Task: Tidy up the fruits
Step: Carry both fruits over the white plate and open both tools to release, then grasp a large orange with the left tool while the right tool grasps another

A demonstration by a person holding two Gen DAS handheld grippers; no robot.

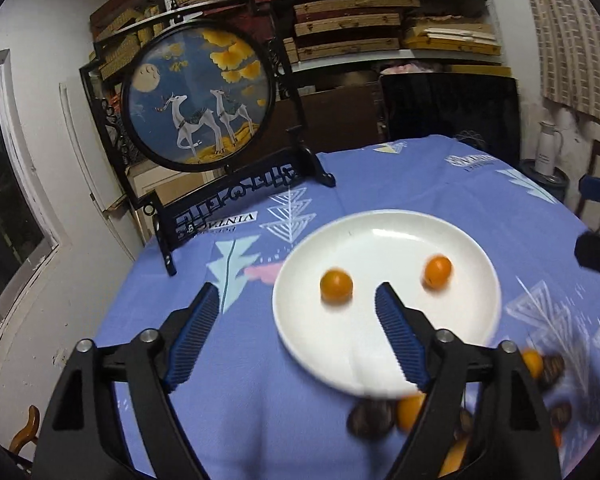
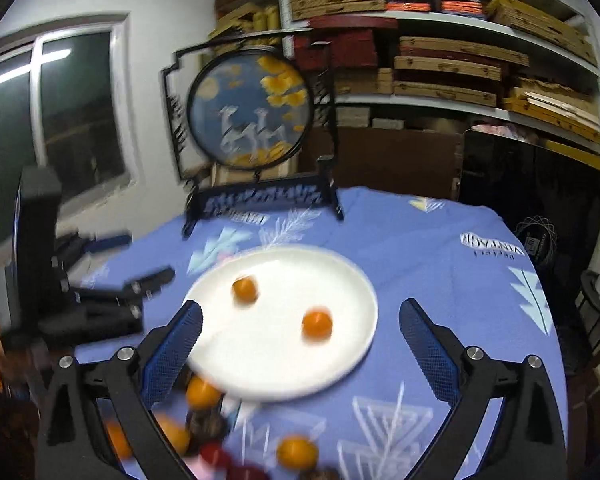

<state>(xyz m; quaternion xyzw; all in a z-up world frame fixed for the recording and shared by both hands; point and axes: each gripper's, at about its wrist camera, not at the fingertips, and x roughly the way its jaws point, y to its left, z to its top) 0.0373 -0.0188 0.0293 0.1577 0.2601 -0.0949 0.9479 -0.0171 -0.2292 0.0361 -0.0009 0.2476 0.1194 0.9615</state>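
A: From the left wrist, the white plate (image 1: 384, 308) sat on the blue tablecloth (image 1: 260, 400) with two small orange fruits on it, one (image 1: 336, 285) to the left and the other (image 1: 438, 271) to the right, well apart.

B: And the left gripper (image 1: 298, 294)?

A: Jaws spread wide, nothing between them, pointing down over the plate's near-left edge. More orange fruits (image 1: 410, 410) and dark ones (image 1: 370, 420) lay below the plate, blurred and partly hidden behind the gripper's frame.

B: Over to the right wrist!

A: Same plate (image 2: 276, 368), same two oranges, one (image 2: 245, 289) farther back, one (image 2: 317, 323) nearer. The right gripper (image 2: 300, 316) hung wide apart and empty, angled down at the plate. At the bottom, loose oranges (image 2: 202, 394) and dark and red fruit (image 2: 216, 454) were smeared and cut off. The other gripper's black frame (image 2: 100, 308) showed at the left, blurred.
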